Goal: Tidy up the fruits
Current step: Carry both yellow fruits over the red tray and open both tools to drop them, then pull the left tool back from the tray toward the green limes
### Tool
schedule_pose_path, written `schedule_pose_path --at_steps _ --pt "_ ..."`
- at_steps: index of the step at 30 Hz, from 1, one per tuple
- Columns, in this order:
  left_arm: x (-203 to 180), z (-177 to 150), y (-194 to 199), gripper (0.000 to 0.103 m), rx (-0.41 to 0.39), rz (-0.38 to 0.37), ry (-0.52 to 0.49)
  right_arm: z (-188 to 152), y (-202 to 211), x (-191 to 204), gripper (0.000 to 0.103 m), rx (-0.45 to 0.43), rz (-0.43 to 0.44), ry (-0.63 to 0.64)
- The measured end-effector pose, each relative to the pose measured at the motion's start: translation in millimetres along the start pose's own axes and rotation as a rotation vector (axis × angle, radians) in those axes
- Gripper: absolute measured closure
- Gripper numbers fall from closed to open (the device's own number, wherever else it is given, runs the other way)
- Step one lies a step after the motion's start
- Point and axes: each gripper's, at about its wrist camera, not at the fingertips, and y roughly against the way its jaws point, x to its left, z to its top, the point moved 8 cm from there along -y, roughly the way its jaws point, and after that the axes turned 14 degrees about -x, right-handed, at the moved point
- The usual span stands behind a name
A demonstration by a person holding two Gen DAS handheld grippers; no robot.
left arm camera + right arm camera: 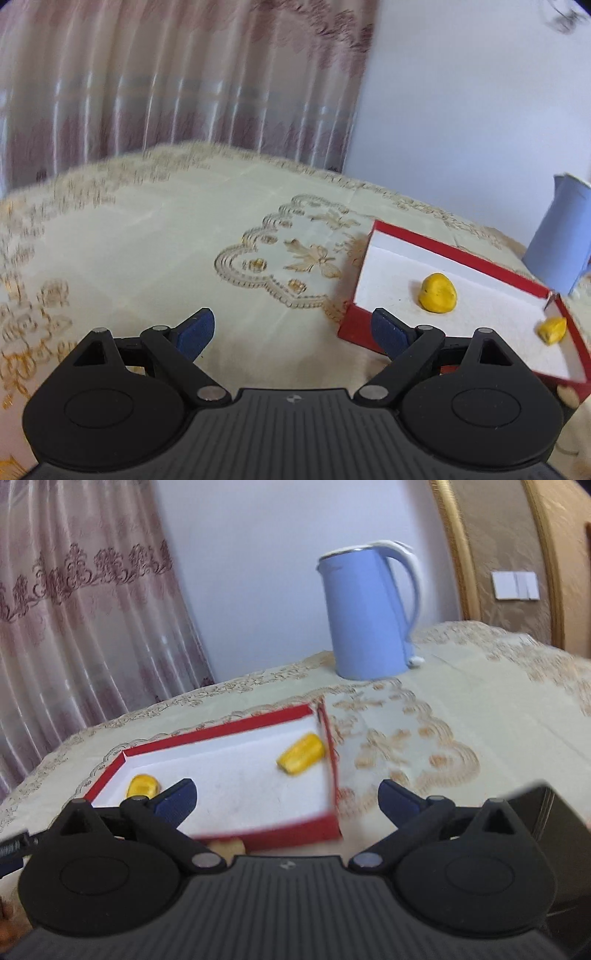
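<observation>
While both claws stand wide apart with nothing between their blue pads, each camera catches a different slice of the table. From the left wrist, the left gripper (293, 330) hangs over the cream embroidered tablecloth (155, 251), tilted downward, and the red box (351, 317) lies just ahead and to its right, its near corner touching the line of the right-hand pad. Inside on the white lining, one rounded yellow fruit (438, 293) sits ahead-right of the claw, and a second yellow piece (552, 329) rests farther right against the box wall. Beyond that, only a cut-off edge of the blue kettle (557, 240) shows.

From the right wrist, the right gripper (287, 797) also points downward, empty, with the red box (295, 830) directly before it and to its left. The left-hand pad overlaps the box floor, beside a small yellow fruit (142, 784); an elongated yellow fruit (301, 754) lies farther ahead by the box's far right wall. A pale yellowish item (231, 846) peeks out below the box's near wall, too hidden to identify. Farther back the whole blue kettle (369, 616) stands upright on the cloth, with a curtain (81, 620) to the far left.
</observation>
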Motion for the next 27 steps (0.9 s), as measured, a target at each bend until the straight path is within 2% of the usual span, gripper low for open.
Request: schedule_pose_path --at_steps 2,4,6,9,13,15,21,27 --pt "3.1 -1.6 -2.0 0.011 0.026 -0.023 0.032 -6.4 1.9 -5.0 0.0 -0.008 -0.025 0.015" --pt "0.1 -2.2 -3.7 0.011 0.05 -0.078 0.054 -10.8 1.0 -3.9 0.0 0.015 -0.04 0.043" --pt "-4.5 -2.4 -2.8 0.011 0.063 -0.124 0.057 -12.1 0.8 0.4 0.0 0.034 -0.021 0.058" --pt "-18.0 -2.8 -0.4 0.011 0.084 -0.194 0.025 -12.9 6.5 9.3 0.0 0.033 0.059 0.052" --pt "-41.5 -5.3 -1.3 0.011 0.141 -0.257 -0.053 -17.7 8.8 14.5 0.0 0.038 0.081 0.066" --pt "-50.0 -7.1 -4.1 0.011 0.172 -0.256 -0.086 -20.2 10.3 14.7 0.0 0.042 0.077 0.078" --pt "-64.3 -16.7 -15.9 0.011 0.257 -0.187 -0.207 -21.7 11.5 14.5 0.0 0.042 0.049 0.122" --pt "-58.4 -10.4 -13.5 0.01 0.259 -0.126 -0.276 -17.1 15.7 11.1 0.0 0.023 0.038 0.14"
